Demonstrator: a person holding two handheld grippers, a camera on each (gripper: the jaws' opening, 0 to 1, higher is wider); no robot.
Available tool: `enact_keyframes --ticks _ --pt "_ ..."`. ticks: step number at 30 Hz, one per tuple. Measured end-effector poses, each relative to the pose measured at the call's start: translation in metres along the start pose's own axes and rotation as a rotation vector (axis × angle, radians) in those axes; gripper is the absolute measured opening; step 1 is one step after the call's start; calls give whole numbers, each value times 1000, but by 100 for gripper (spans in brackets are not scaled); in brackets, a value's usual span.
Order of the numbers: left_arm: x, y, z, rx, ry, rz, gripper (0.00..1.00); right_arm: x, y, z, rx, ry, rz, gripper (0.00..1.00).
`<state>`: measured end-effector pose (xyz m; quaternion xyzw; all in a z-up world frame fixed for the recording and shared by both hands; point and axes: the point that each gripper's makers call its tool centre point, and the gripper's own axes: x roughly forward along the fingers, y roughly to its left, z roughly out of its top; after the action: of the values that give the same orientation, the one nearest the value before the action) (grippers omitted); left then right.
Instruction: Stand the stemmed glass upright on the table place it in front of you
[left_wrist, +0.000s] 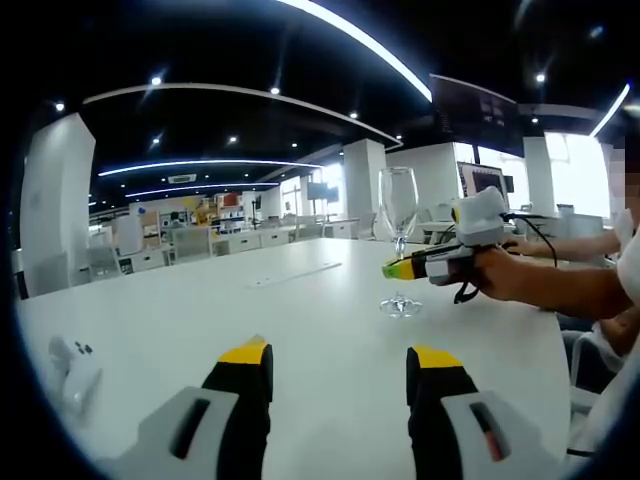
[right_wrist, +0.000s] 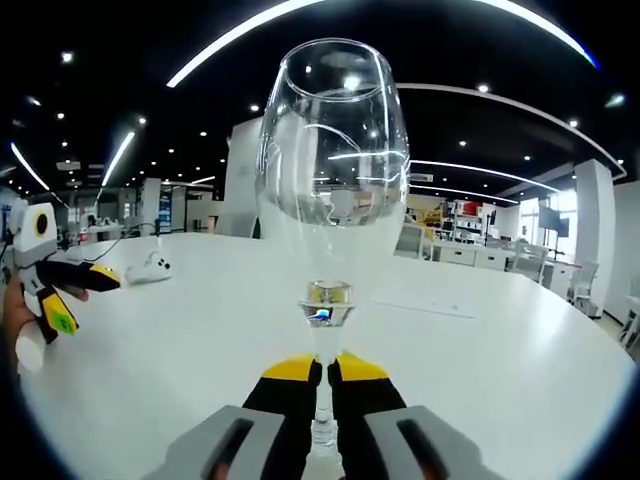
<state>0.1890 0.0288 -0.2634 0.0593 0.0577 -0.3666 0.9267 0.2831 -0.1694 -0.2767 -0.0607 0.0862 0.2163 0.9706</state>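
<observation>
Stemmed glass (right_wrist: 333, 190) upright on the white table (left_wrist: 300, 330) — foot down by the look of the left gripper view, so standing looks done. Right gripper (right_wrist: 324, 372) clenched on the stem low down, yellow tips pinching either side. Left gripper (left_wrist: 340, 365) released, jaws spread, holding nothing, well apart from the glass. Left to do, probably — let go and back away without tipping it.

White game controller on a large white table

The controller (left_wrist: 72, 362) lies near the table's (left_wrist: 300, 330) edge; beyond stand white pillars (left_wrist: 362, 180), desks with chairs (left_wrist: 190, 243), and a dark monitor (left_wrist: 484, 178).
</observation>
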Motion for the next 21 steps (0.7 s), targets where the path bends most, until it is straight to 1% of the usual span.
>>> enact_keyframes --ticks 9,15,21 --pt "0 0 -1 -1 1 -1 54 -2 2 0 6 2 1 10" --pt "0 0 0 -1 0 -1 54 -2 2 4 29 -2 5 9" --pt "0 0 0 -1 0 -2 54 -2 2 5 31 -1 2 9"
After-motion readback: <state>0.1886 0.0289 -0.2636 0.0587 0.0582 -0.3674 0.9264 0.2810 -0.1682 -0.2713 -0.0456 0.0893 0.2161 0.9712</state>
